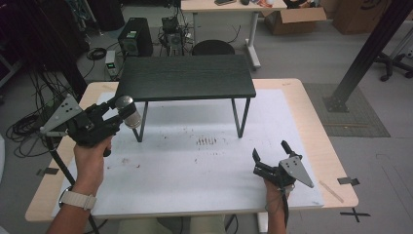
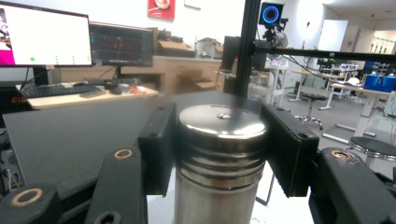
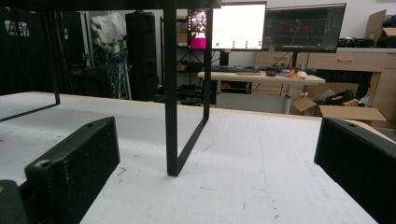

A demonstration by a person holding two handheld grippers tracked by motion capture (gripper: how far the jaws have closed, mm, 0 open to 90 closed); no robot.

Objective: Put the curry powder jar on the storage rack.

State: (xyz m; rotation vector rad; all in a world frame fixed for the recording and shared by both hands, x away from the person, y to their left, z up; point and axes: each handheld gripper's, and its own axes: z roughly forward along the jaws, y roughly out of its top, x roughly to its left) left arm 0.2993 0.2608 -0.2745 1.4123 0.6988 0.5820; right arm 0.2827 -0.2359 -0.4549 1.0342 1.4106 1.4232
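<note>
In the high view, the left hand-held gripper [image 1: 118,115] held a steel canister [image 1: 128,111] off the tabletop [image 1: 195,165], beside the black shelf [image 1: 185,77].

Left gripper view: jaws clamped under the lid; probably bound for the shelf, so keep it upright.

Right gripper view: jaws wide, empty.

Beyond the counter, a computer tower [image 1: 136,36] sits on the floor, a round stool [image 1: 213,48] beside it, open cardboard box [image 1: 294,18] further right.
</note>
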